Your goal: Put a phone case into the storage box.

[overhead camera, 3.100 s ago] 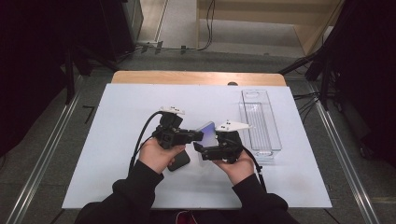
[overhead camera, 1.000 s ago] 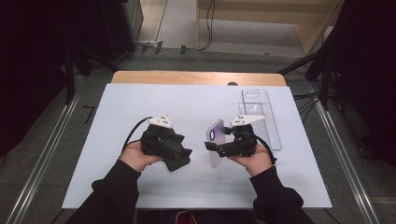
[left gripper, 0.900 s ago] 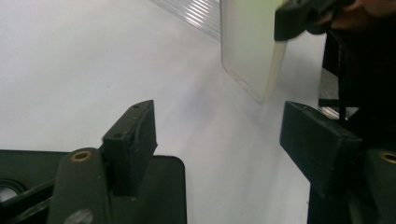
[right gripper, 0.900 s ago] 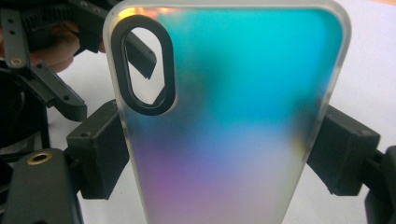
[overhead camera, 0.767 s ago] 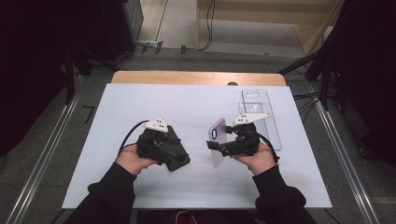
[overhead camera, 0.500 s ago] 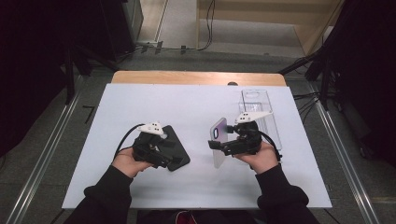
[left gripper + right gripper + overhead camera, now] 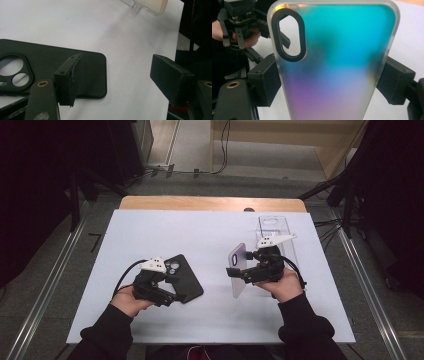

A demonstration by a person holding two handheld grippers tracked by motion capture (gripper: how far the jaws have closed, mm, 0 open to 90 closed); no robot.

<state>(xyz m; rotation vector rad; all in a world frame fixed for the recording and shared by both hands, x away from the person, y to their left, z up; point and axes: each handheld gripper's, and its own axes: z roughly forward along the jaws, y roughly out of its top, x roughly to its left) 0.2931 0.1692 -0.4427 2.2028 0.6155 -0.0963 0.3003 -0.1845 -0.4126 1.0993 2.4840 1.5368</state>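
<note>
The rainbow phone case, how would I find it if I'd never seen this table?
Start at the white table and go to its right side, near the clear plastic box. There the right gripper holds the rainbow phone case up on edge, pinched between its jaws. It is frosted and shimmers blue to purple, unlike the black phone case lying flat by the left gripper.

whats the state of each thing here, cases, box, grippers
black case: flat on the table, camera holes up, not gripped
iridescent case: upright, clamped by its edges
clear box: open, on the table
left gripper: open, one jaw over the black case
right gripper: shut on the iridescent case
</note>
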